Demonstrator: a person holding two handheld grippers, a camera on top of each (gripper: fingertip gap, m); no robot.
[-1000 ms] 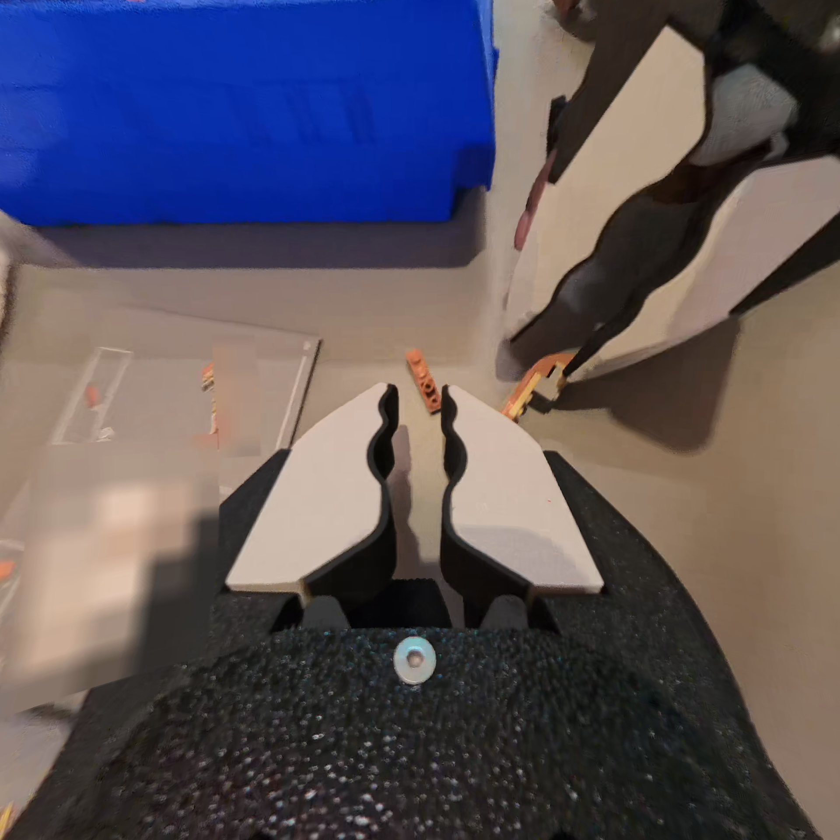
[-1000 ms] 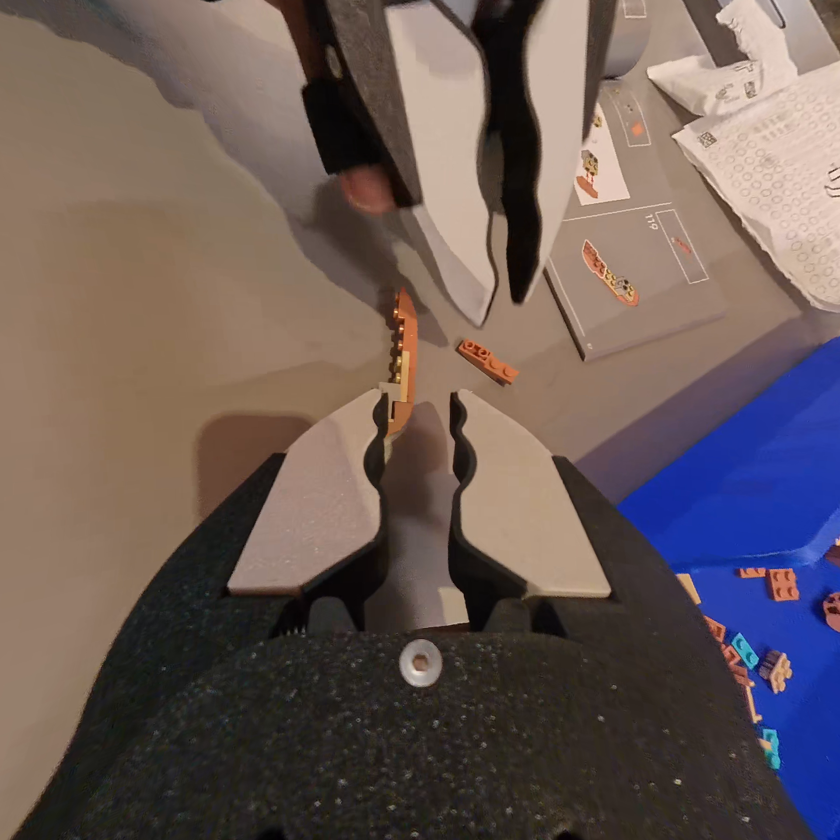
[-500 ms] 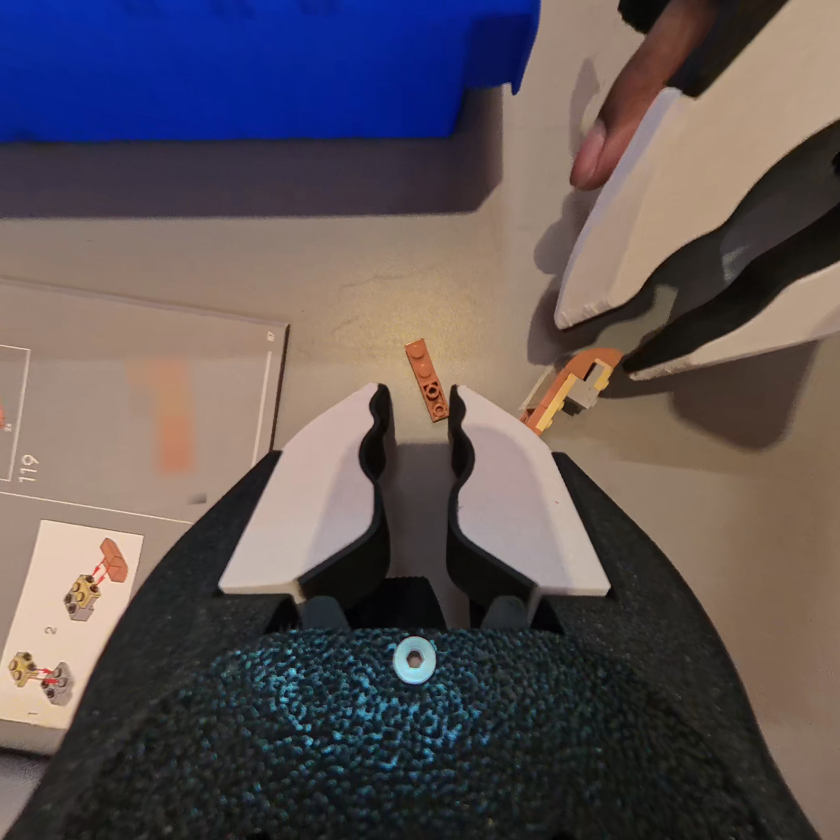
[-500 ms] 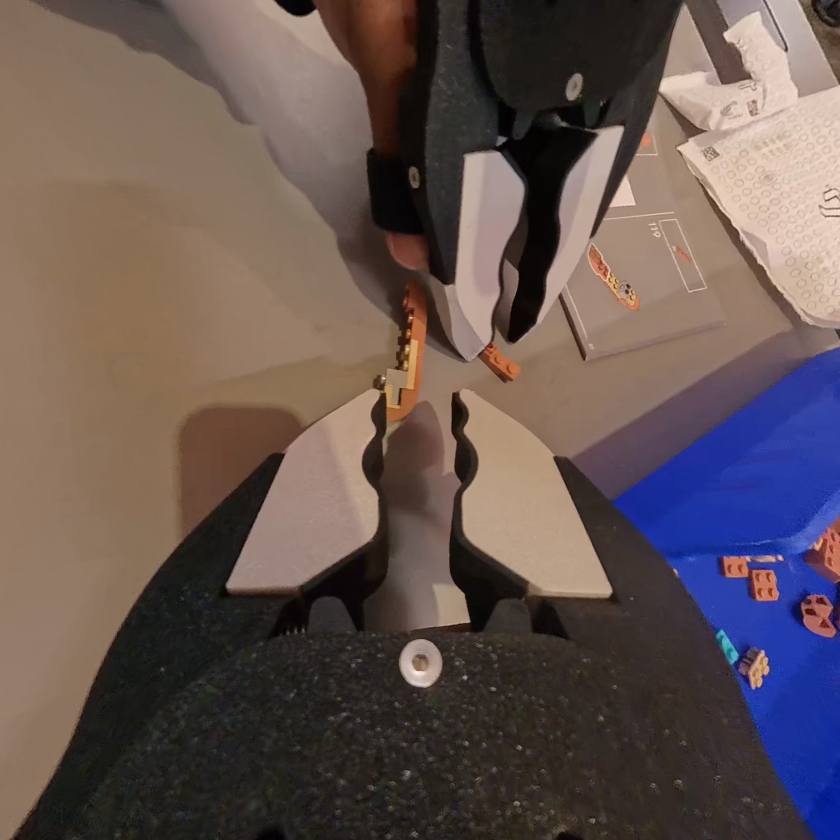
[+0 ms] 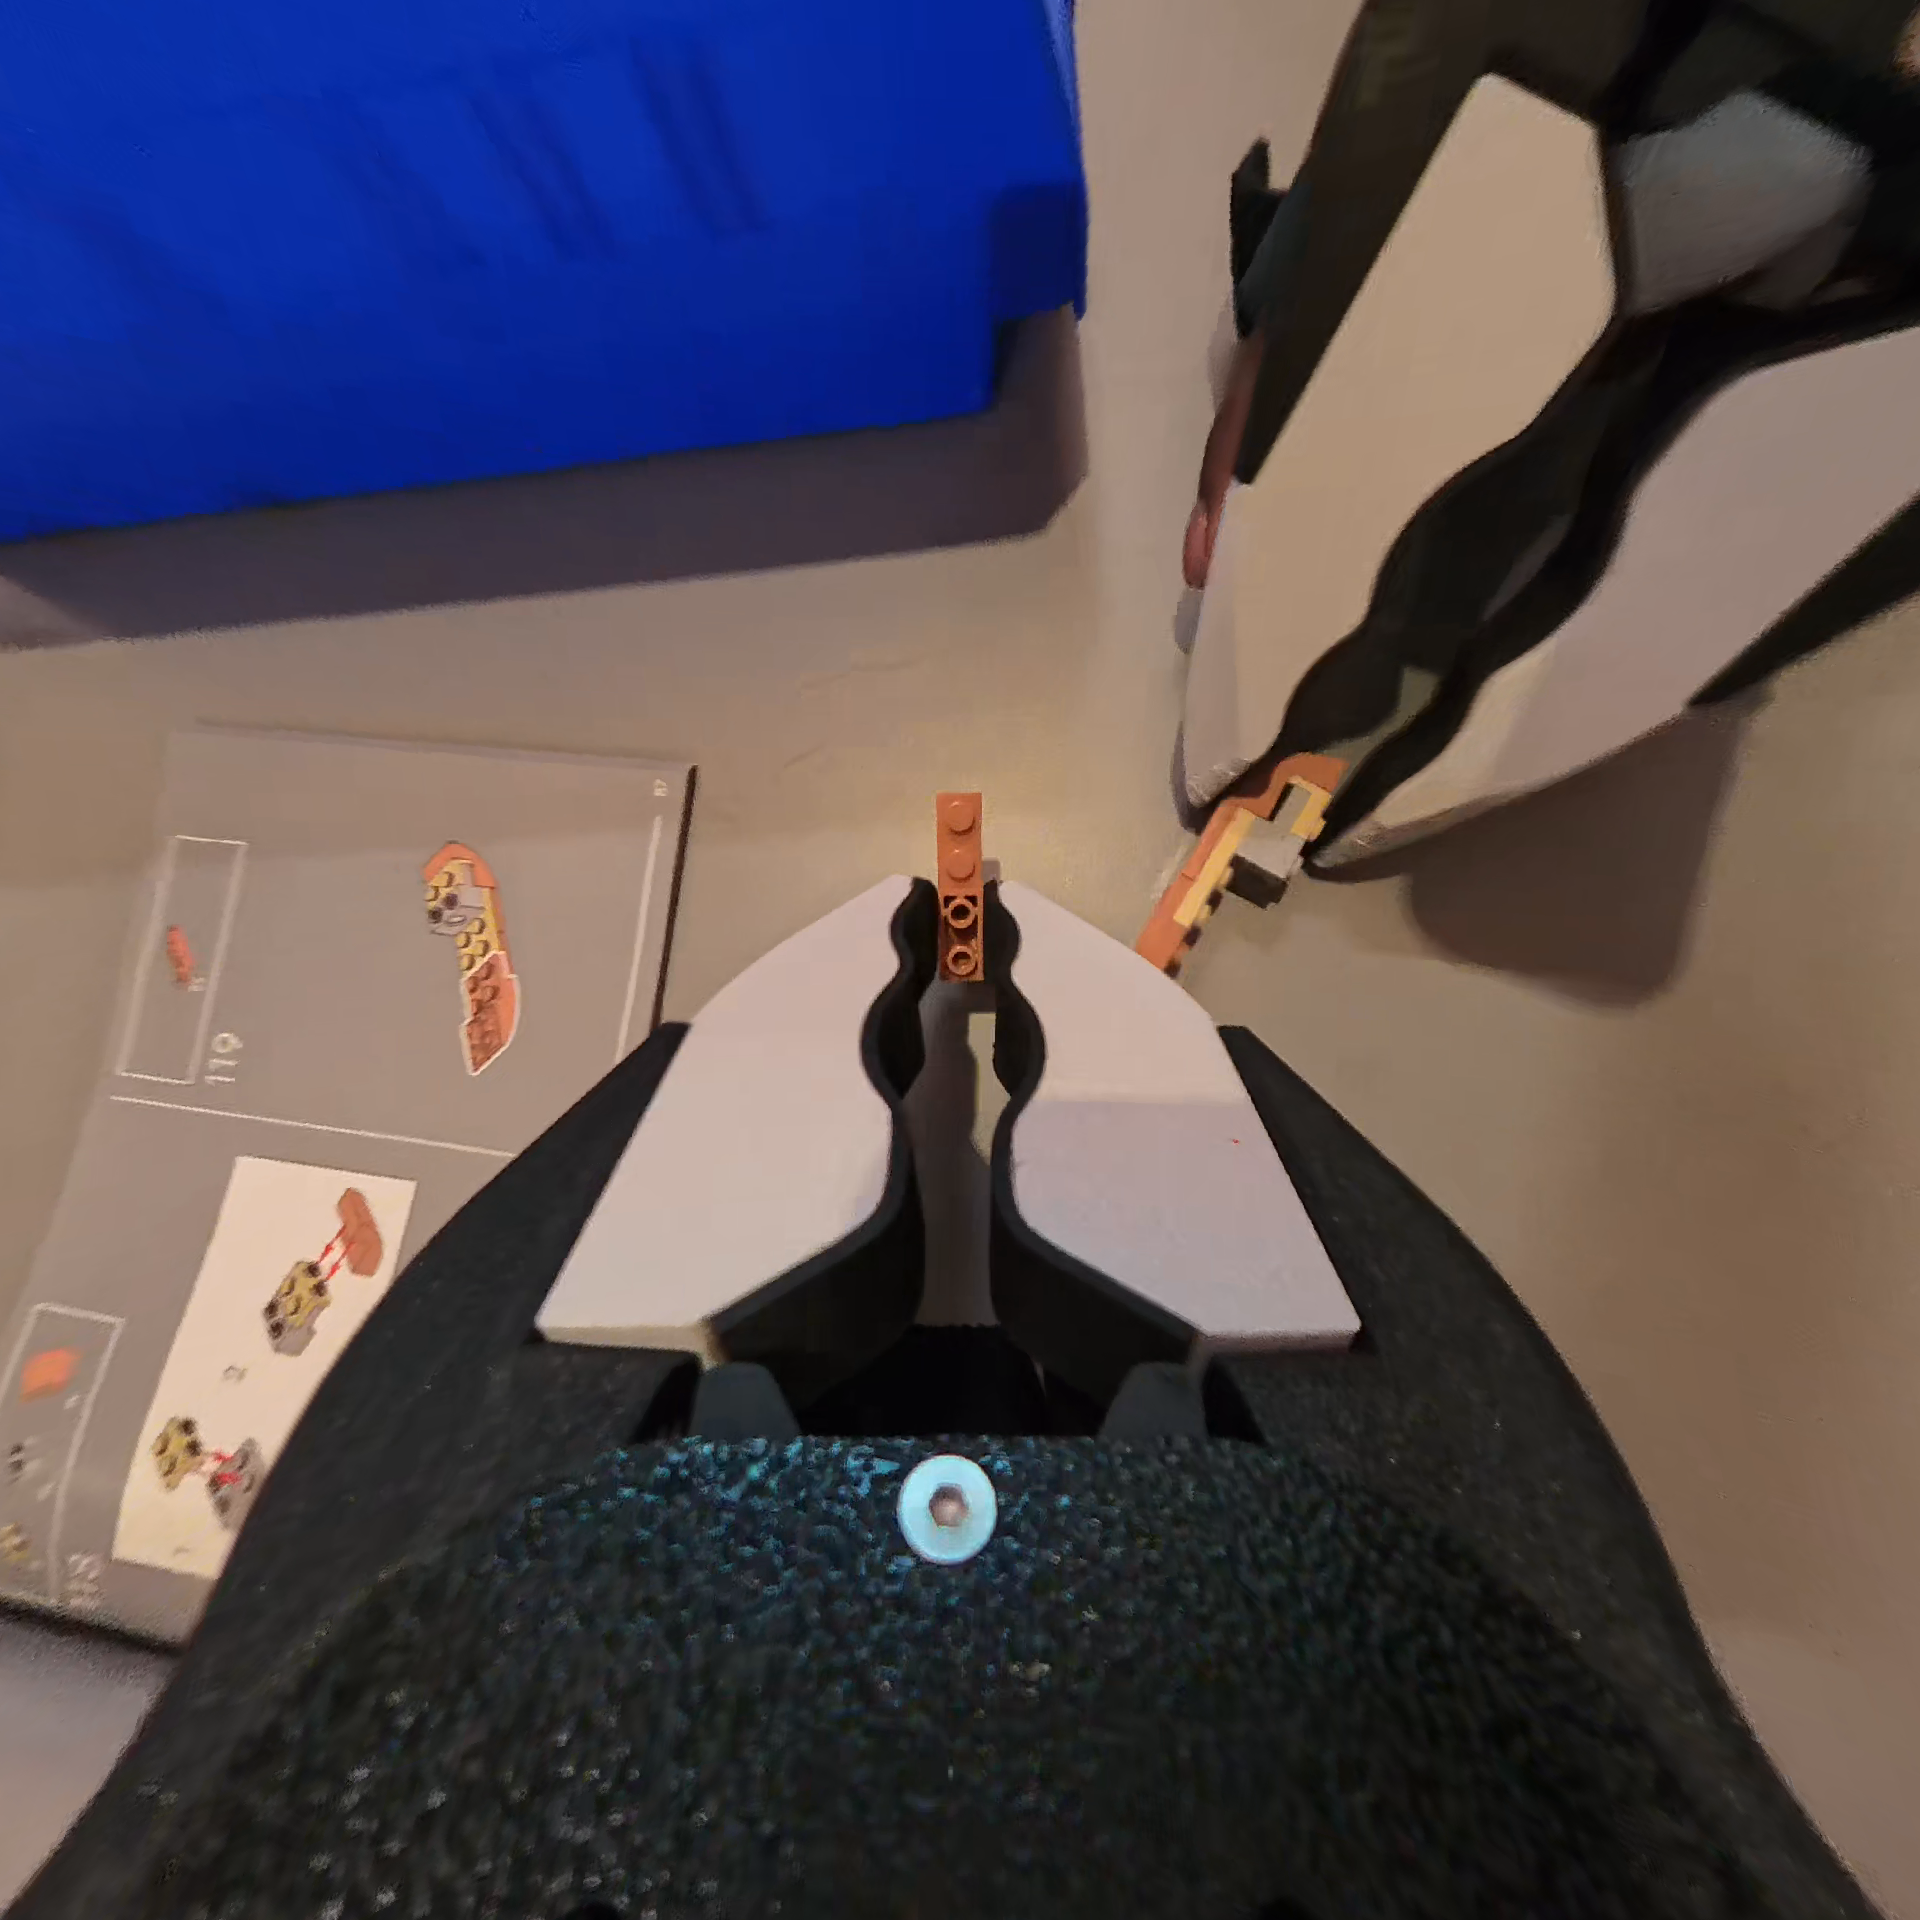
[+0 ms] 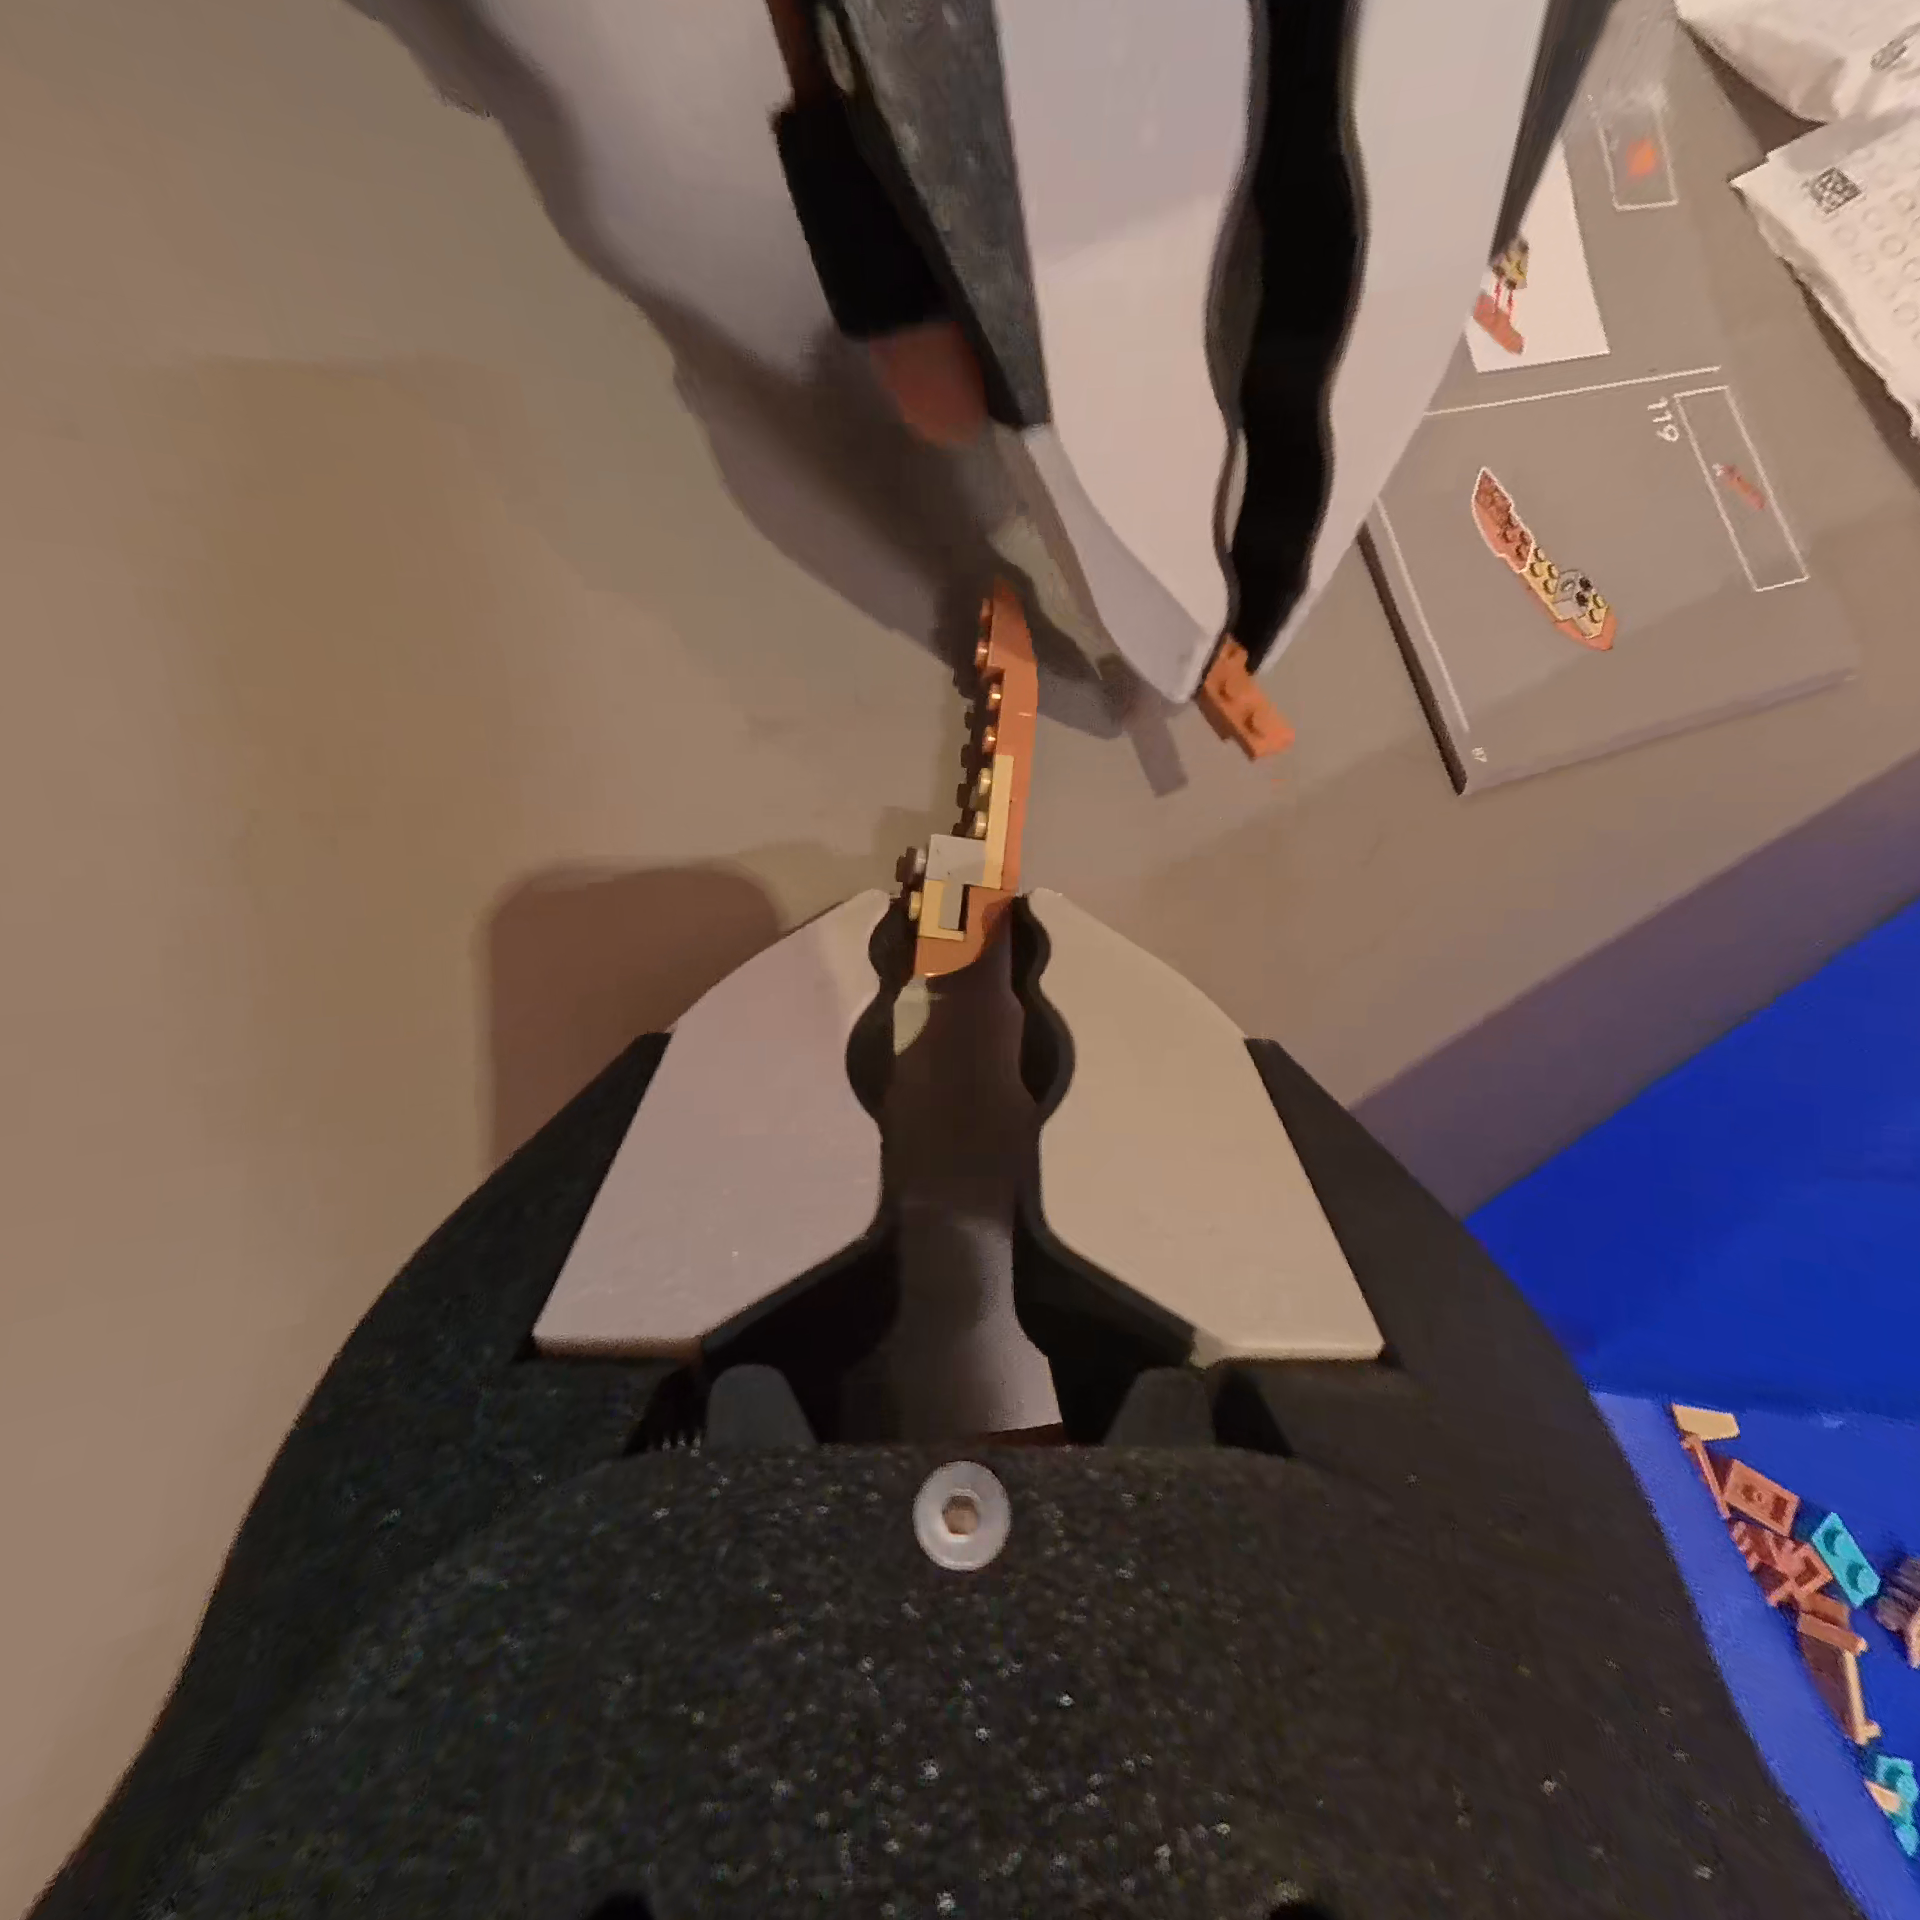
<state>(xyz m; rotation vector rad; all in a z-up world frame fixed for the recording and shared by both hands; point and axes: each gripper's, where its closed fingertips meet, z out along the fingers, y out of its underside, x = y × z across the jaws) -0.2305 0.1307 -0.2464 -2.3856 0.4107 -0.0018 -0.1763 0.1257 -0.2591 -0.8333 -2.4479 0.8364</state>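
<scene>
My left gripper is shut on a small orange plate with studs, which sticks out forward from its tips. In the right wrist view this gripper holds the plate just above the tan table, with its shadow under it. My right gripper is shut on the near end of a long, curved orange, tan and grey brick assembly that stands on edge on the table. The left wrist view shows the right gripper clamped on that assembly.
A blue bin stands at the back; in the right wrist view it holds several loose bricks. A grey instruction booklet lies open at the left. White paper bags lie beyond it. There is about 6 cm between the tips of the two grippers.
My left gripper moved onto the small orange plate, closed on it and lifted it off the table. My right gripper closed on the end of the assembly.
</scene>
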